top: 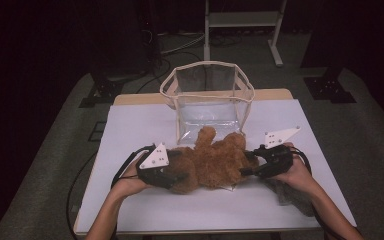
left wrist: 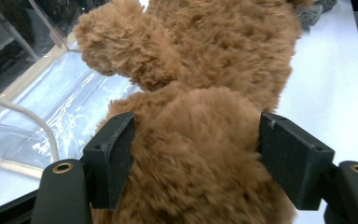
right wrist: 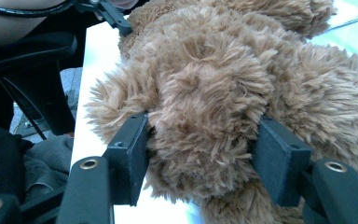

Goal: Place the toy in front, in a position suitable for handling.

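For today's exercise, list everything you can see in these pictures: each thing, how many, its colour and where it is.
Teddy bear: one, brown, lying on the sheet in front of the bag.
Clear bag: one, see-through with cream edging, standing open at the table's far side.
Grey cloth: one, under the right forearm.
White sheet: one, covering the table.
Metal stand: one, pale, behind the table.
Left claw: black, around one end of the bear.
Right claw: black, around the other end.

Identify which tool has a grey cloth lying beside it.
The right tool, on the bear: the grey cloth lies just behind it. The left tool has none near.
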Motion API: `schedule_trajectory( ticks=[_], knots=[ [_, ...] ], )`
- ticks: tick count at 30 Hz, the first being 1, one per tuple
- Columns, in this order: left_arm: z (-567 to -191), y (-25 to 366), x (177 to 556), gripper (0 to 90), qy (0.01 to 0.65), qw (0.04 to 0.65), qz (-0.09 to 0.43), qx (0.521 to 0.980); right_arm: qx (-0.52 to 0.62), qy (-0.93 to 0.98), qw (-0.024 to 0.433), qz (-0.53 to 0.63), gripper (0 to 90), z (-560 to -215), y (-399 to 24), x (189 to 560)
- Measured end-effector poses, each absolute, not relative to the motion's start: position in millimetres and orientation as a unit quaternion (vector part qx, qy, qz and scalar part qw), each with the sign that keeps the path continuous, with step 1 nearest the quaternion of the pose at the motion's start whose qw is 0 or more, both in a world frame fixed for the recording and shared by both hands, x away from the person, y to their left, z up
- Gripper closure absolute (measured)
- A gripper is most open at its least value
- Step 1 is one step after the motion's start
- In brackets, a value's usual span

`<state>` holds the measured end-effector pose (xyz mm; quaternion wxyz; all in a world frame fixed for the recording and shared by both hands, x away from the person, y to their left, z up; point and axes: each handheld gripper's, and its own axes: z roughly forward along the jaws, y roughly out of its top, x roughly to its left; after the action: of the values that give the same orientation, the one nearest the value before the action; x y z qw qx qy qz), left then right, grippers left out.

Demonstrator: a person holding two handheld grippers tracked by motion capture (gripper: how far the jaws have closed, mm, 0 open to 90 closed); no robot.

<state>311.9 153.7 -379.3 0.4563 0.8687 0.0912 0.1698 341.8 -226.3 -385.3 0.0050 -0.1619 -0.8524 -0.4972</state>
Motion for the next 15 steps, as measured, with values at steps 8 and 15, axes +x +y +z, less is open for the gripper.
schedule_trajectory(
  ticks=[8,15],
  knots=[
    [-397.8,170.5,304.6,14.9,0.116,0.454,0.165,0.868,-0.163,-0.852,0.006,-0.497,40.7,-387.6,-224.3,344.1],
    [-414.0,161.7,308.2,16.9,0.130,0.450,0.187,0.863,-0.165,-0.854,0.007,-0.494,45.6,-390.9,-218.2,346.6]
  ],
)
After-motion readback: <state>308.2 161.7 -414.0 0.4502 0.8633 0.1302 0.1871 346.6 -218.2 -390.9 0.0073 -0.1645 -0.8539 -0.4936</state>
